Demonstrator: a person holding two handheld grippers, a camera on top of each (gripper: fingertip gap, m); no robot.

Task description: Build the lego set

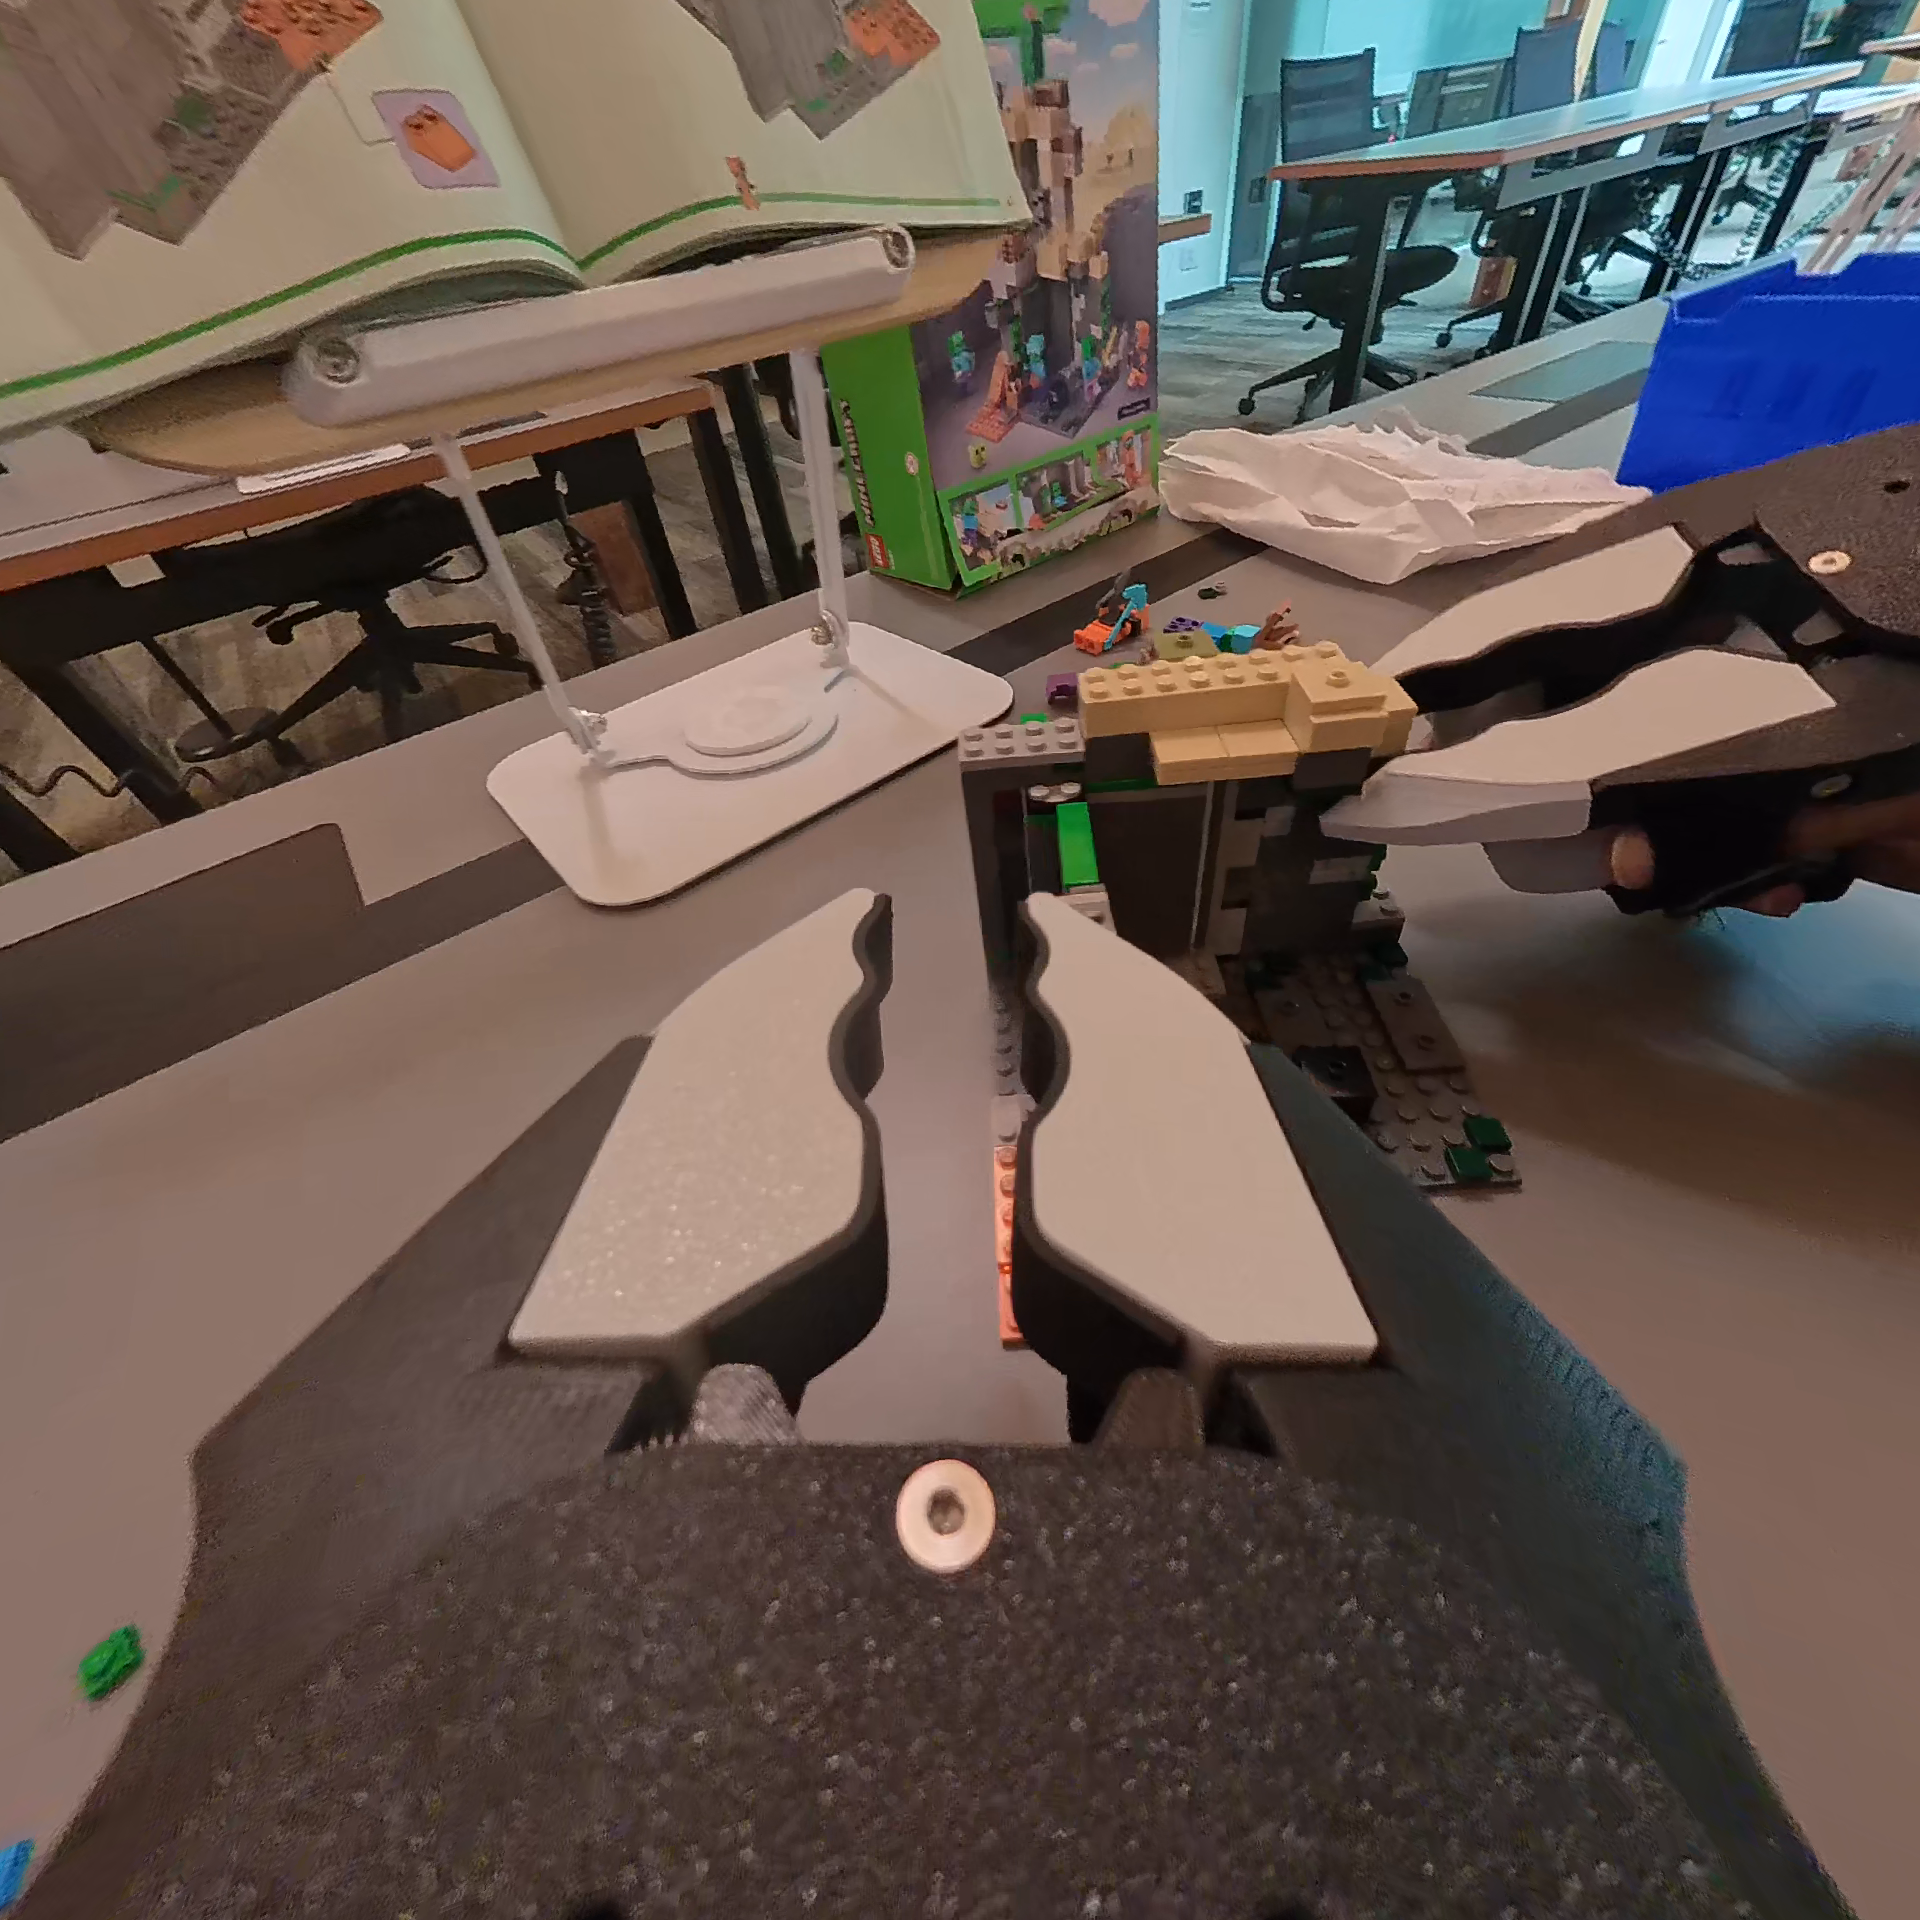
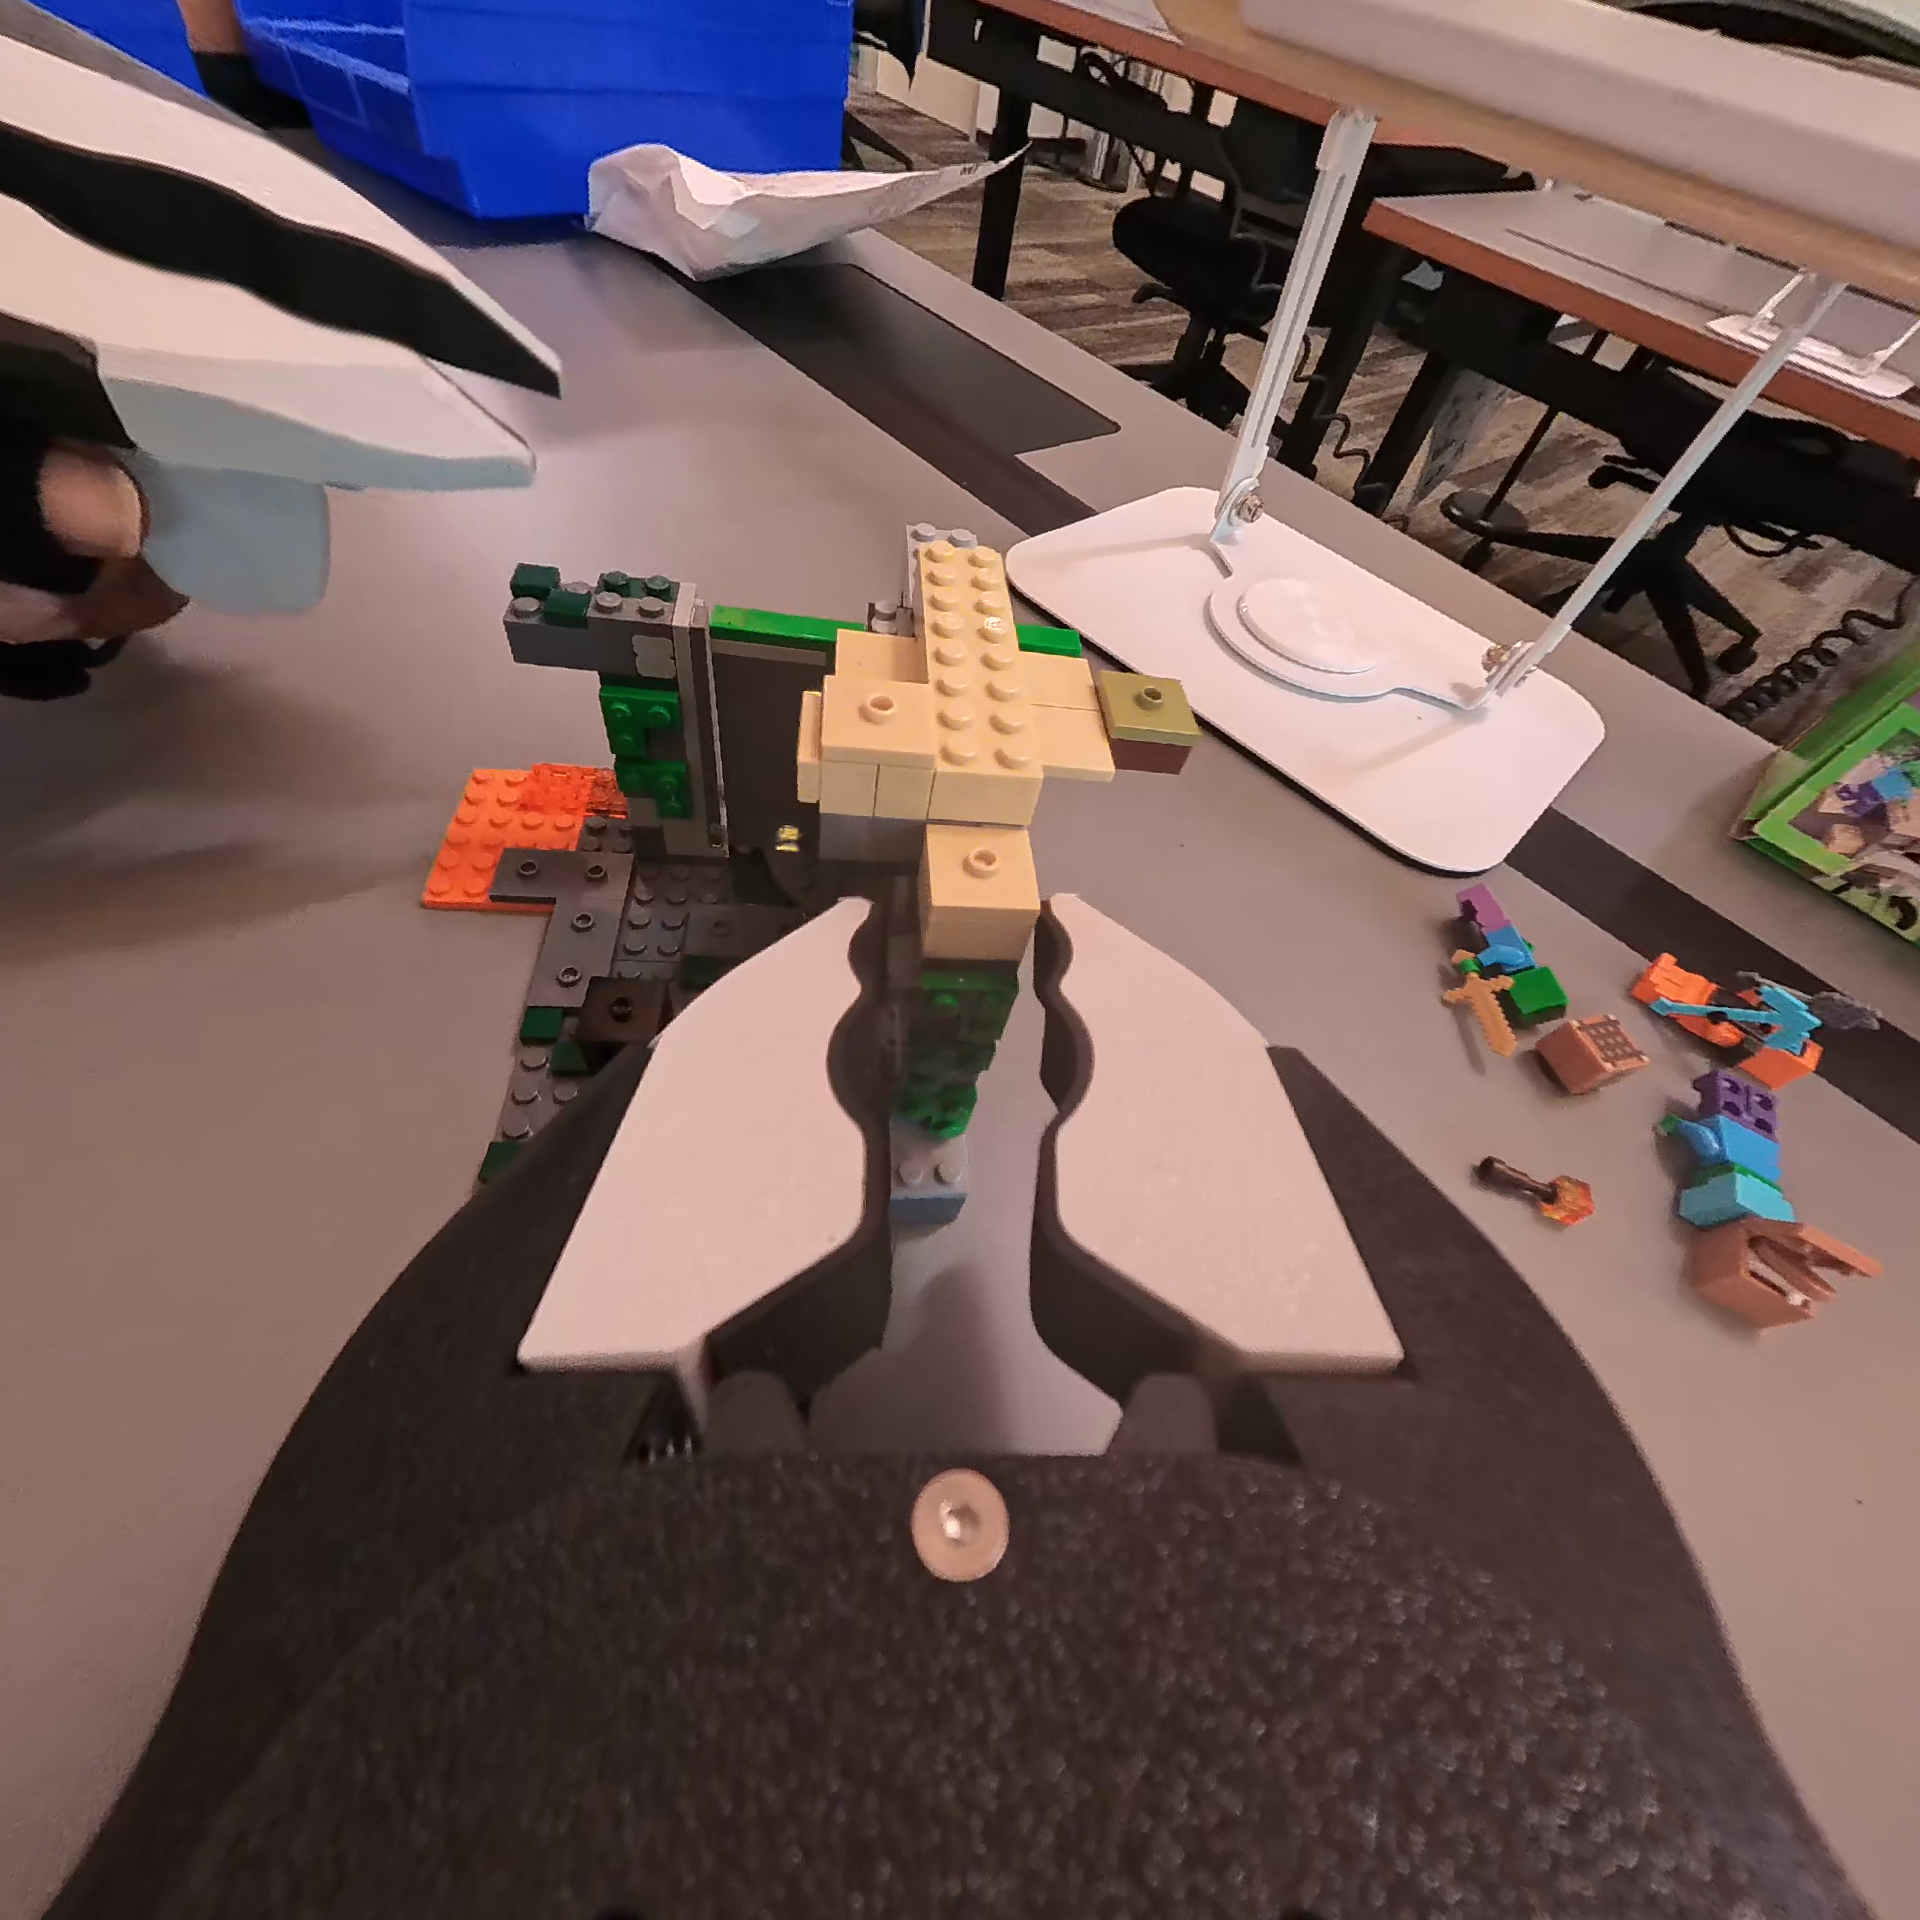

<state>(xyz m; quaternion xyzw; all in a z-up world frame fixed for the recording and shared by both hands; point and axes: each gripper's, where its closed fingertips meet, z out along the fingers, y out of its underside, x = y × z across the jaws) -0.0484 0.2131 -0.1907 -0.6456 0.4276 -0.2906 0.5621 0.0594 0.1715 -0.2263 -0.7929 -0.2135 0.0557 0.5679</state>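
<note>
left gripper: jaws parted, empty, just left of lego build | lego build: on grey table, right of white stand base | right gripper: jaws apart, straddling build's tan corner, grip unclear

Blue bin behind crumpled white paper.

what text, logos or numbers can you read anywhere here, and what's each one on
I do not quote writing from pictures; these are the things that bear it.
Box: a brand logo and a title run down its green side, sharp enough to read.
Booklet: build pictures show; any numbers are too blurred to read.
Paper bag: faint print, too small to read.
Model: no print seen.
</note>
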